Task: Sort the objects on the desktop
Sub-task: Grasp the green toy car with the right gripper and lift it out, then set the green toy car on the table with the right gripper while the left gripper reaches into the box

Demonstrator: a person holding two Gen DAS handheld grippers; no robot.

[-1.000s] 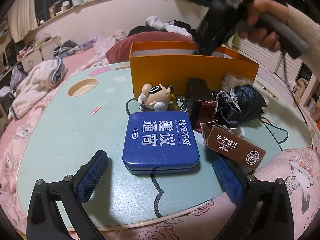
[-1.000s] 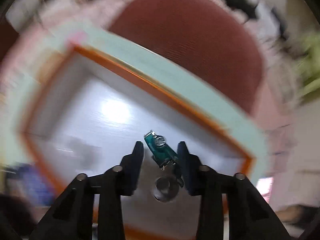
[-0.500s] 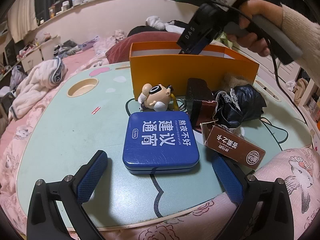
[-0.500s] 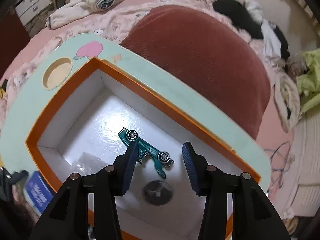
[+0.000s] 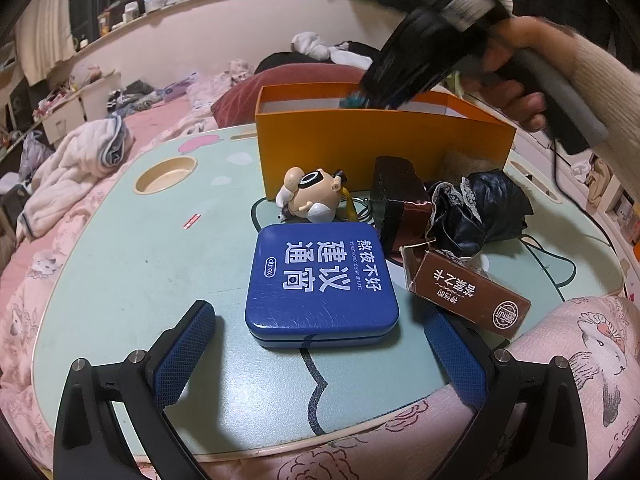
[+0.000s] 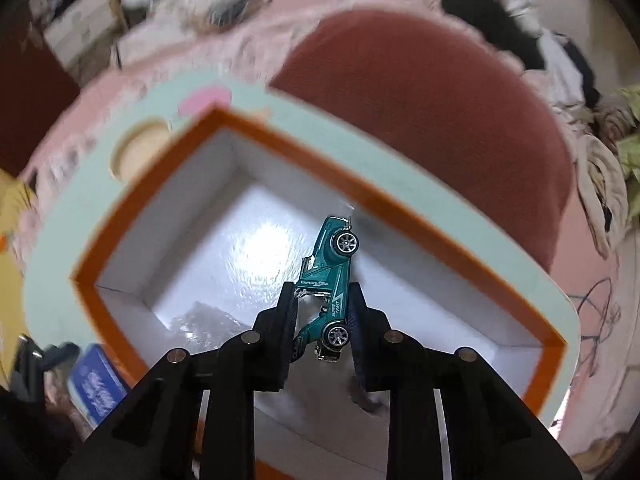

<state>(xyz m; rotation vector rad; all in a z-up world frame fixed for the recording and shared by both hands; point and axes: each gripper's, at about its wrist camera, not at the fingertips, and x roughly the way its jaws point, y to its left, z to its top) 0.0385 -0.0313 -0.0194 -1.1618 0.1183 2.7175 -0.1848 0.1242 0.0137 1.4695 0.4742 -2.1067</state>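
My right gripper point(image 6: 322, 300) is shut on a teal toy car point(image 6: 334, 276) and holds it above the open orange box point(image 6: 120, 320) with a white inside. In the left wrist view the right gripper point(image 5: 360, 100) hovers over the box's point(image 5: 360, 148) rim. My left gripper point(image 5: 316, 344) is open and low near the table's front edge, its pads either side of a blue tin point(image 5: 320, 280). A cartoon figurine point(image 5: 310, 196), a brown carton point(image 5: 468, 292), a dark brown block point(image 5: 396, 184) and black fabric point(image 5: 484, 208) lie on the mint table point(image 5: 132, 248).
A round cup recess point(image 5: 164, 168) sits at the table's left. A red cushion point(image 6: 420, 100) lies behind the box. Pink bedding point(image 5: 580, 360) surrounds the table. A black cable point(image 5: 552, 256) runs along the right side. A clear wrapper point(image 6: 204, 320) lies in the box.
The right gripper closed on the teal toy car that lay in the box and has lifted it, now held nose up. The left gripper has not moved.
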